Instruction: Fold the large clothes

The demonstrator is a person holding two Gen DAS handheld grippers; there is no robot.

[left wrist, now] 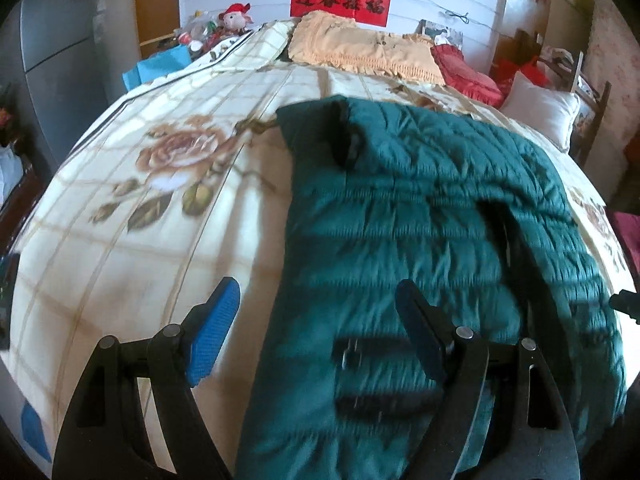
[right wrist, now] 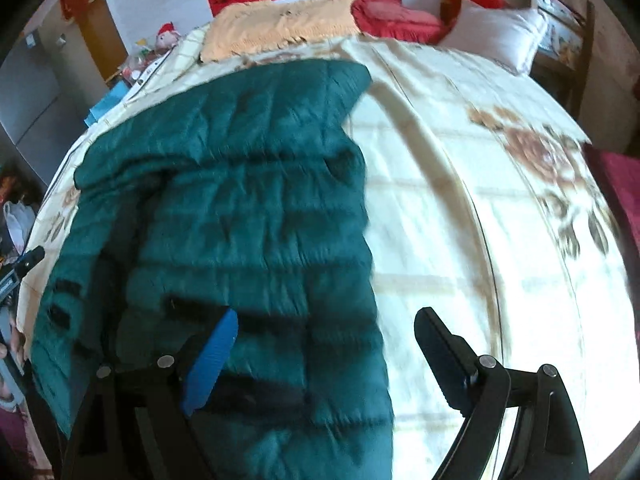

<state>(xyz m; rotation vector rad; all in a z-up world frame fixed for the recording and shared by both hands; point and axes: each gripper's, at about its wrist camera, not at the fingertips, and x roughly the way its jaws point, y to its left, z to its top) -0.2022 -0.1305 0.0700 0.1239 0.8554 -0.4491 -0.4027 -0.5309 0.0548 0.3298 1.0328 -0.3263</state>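
Note:
A dark green quilted jacket (left wrist: 420, 216) lies spread lengthwise on the bed, its sides folded in toward the middle. My left gripper (left wrist: 316, 300) hangs open above the jacket's near left edge, with one blue pad (left wrist: 214, 332) over the bedspread and the other finger over the green fabric. In the right wrist view the same jacket (right wrist: 240, 208) fills the left half. My right gripper (right wrist: 326, 320) stands open over its near right edge, blue pad (right wrist: 210, 364) above the jacket, black finger above the sheet. Neither gripper holds anything.
The bed carries a cream bedspread (left wrist: 140, 208) with rose prints. At its far end lie a yellow fringed blanket (left wrist: 360, 46), a red cushion (left wrist: 464, 72) and a white pillow (left wrist: 540, 108). A cluttered side table with a plush toy (left wrist: 236, 18) stands far left.

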